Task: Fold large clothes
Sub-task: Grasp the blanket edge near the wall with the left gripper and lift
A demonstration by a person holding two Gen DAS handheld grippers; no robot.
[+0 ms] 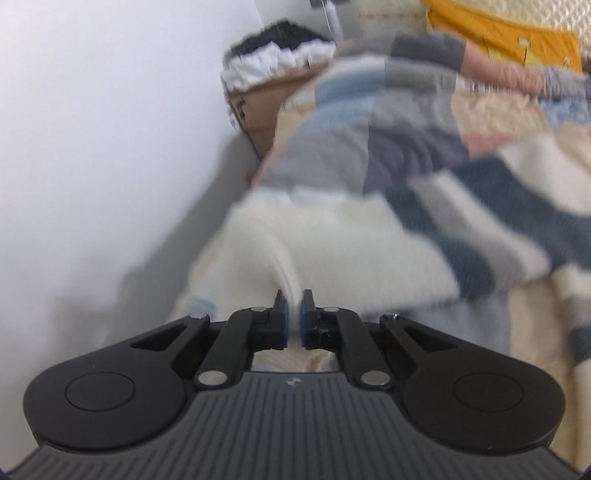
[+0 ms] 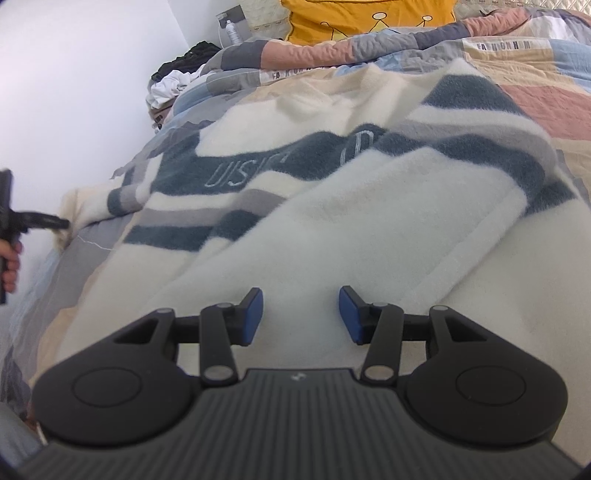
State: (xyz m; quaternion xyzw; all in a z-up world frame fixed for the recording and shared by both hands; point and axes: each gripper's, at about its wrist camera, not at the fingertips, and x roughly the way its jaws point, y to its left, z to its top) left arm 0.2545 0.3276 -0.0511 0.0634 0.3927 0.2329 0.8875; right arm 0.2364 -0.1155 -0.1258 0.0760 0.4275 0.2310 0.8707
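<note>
Left wrist view, left to right: a white wall point(image 1: 92, 129); a cardboard box point(image 1: 258, 107) heaped with black and white clothes, standing against the wall beside the bed; the patchwork quilt point(image 1: 369, 122) covering the bed; and, on the quilt, the fleece garment point(image 1: 332, 251), cream with dark teal and grey stripes. The view is motion-blurred. The left gripper point(image 1: 293, 317) has its blue-padded fingers drawn nearly together, pinching a cream edge of the fleece garment, which rises from between the pads and spreads away up and to the right of the gripper.

Right wrist view, left to right: the left gripper point(image 2: 64, 223) at the frame's left edge, held by the person's hand point(image 2: 11, 266), its tip touching the fleece garment's point(image 2: 332, 229) left-hand edge; the heap of clothes point(image 2: 177, 77) on the box beyond the garment, against the wall point(image 2: 74, 92); a white bottle point(image 2: 232, 32) behind it; the fleece garment spread across the quilt point(image 2: 517, 92), one cream panel folded over the striped part, with pale lettering on a teal band; a yellow pillow point(image 2: 369, 18) beyond the quilt. The right gripper point(image 2: 301, 314) has its fingers spread wide, holding nothing, with the cream fleece lying directly beneath and ahead of it.
</note>
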